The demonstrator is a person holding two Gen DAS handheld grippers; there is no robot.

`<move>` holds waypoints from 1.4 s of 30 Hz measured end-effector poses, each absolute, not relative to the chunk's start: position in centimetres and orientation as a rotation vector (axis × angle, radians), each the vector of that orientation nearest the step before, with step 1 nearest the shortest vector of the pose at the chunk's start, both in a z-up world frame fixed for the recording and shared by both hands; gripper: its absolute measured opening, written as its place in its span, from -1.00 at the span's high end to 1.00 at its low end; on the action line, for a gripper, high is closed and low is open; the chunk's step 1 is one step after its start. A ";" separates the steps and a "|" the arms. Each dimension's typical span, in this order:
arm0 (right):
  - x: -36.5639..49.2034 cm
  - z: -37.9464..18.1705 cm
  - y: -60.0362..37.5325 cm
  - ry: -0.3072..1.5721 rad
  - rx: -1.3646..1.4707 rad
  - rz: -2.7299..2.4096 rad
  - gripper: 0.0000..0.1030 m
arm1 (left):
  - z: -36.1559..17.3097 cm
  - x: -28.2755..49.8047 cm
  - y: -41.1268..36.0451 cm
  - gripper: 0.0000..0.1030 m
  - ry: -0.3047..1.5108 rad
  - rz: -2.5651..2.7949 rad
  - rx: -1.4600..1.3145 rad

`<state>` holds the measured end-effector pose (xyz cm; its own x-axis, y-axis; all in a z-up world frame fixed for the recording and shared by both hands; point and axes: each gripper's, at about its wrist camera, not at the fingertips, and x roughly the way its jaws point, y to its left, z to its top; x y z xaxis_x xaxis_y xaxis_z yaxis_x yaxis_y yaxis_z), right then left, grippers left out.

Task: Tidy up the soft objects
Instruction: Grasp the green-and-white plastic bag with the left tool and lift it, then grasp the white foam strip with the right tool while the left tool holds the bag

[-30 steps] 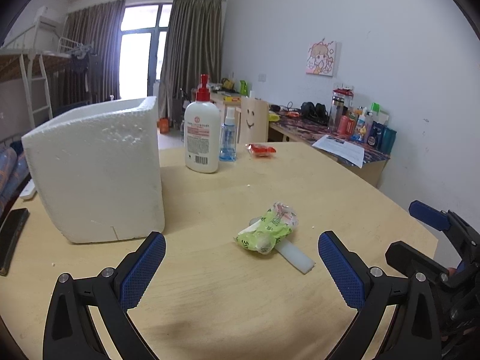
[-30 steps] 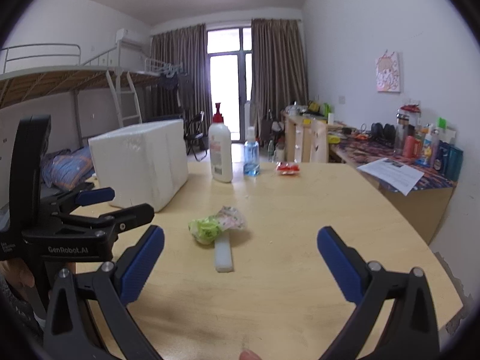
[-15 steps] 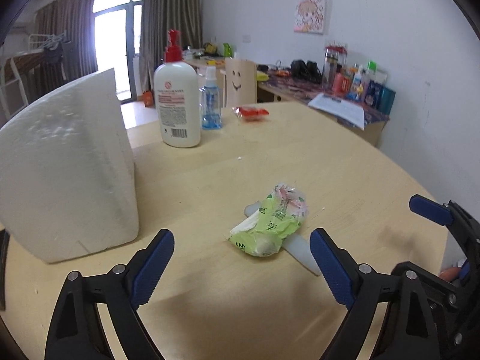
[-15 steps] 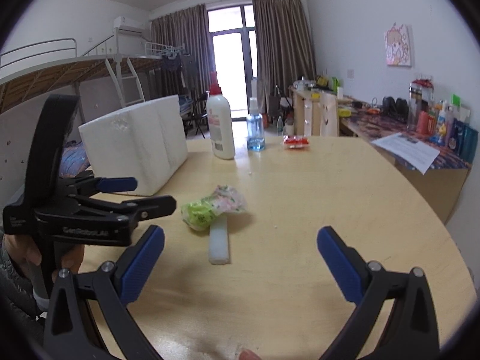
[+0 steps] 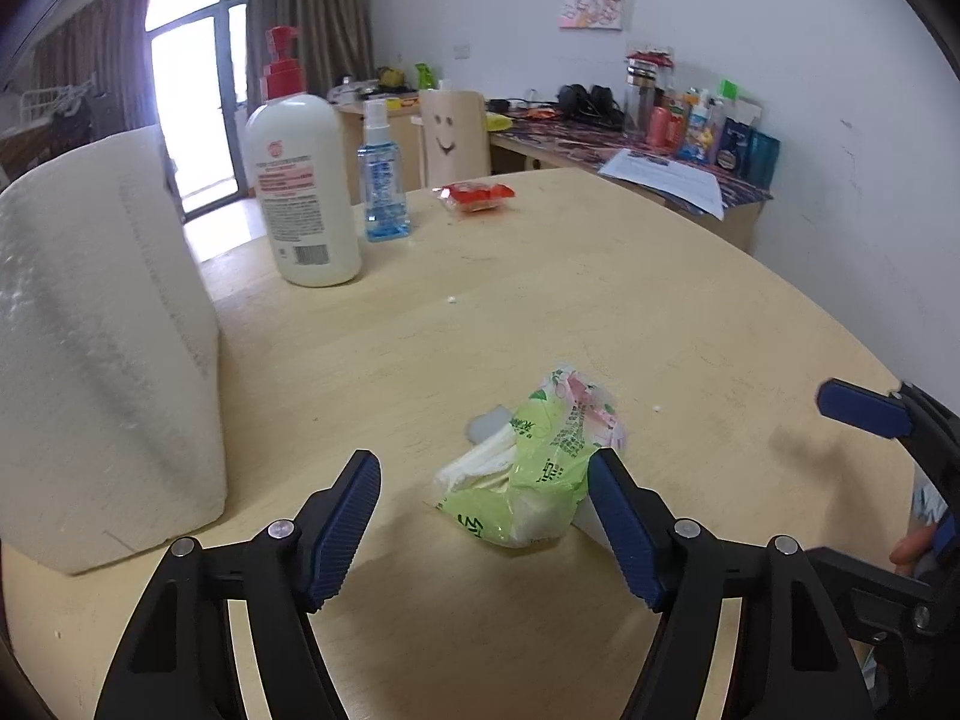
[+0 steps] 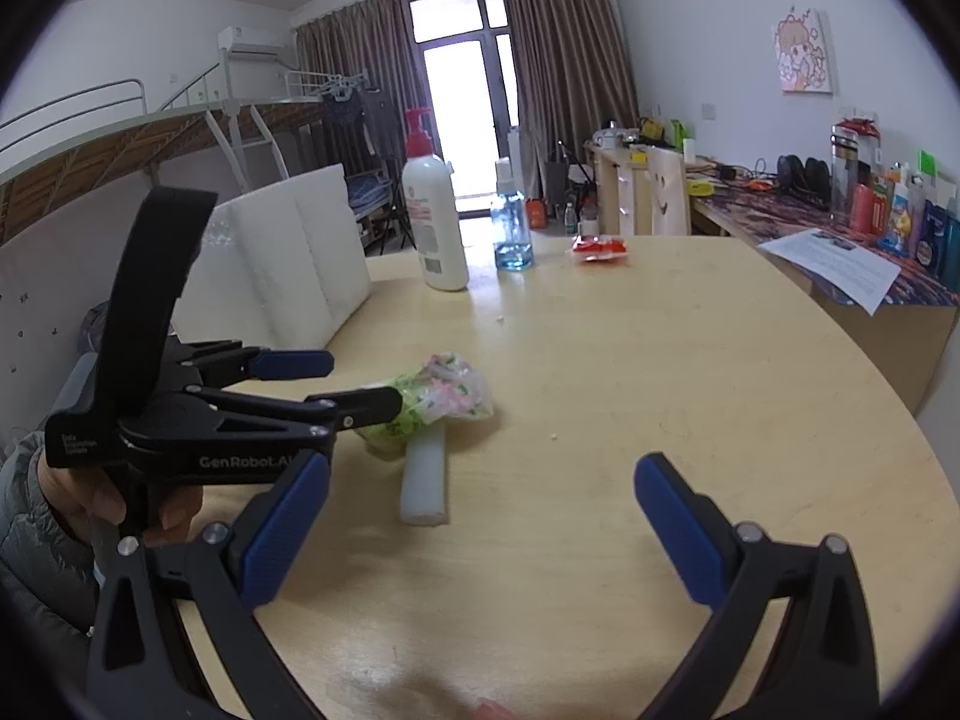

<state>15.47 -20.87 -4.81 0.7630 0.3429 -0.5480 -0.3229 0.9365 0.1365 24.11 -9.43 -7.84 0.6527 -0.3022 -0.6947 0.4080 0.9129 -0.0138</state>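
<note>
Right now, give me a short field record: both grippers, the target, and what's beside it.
left gripper: jaws have just been closing around the green packet, pads not yet pressing
right gripper: open, nothing between its jaws
white foam strip: lies partly under the packet
foam box: left of the packet
table: wooden

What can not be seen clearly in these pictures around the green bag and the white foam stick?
- White foam stick: in the left wrist view, the green bag and the left gripper finger hide nearly all of it.
- Green bag: in the right wrist view, the left gripper covers its near end; whether a pad touches it is unclear.
- Bag print: too small to read.
- Foam box: cut off by the left edge of the left wrist view.
</note>
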 end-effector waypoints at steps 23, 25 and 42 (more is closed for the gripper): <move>15.7 -5.4 -21.0 0.653 0.051 0.350 -0.99 | -8.5 24.2 -10.1 0.33 0.813 -0.521 0.124; 15.8 -5.4 -20.8 0.654 0.049 0.351 -1.00 | -8.1 24.0 -9.7 0.34 0.800 -0.516 0.114; 17.5 -4.9 -17.9 0.684 -0.021 0.410 -1.00 | -5.6 22.4 -4.3 0.34 0.689 -0.350 0.066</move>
<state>17.52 -17.92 -4.95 0.6985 0.3610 -0.6179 -0.3747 0.9201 0.1140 22.36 -4.29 -5.61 0.7160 -0.2942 -0.6331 0.3372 0.9398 -0.0554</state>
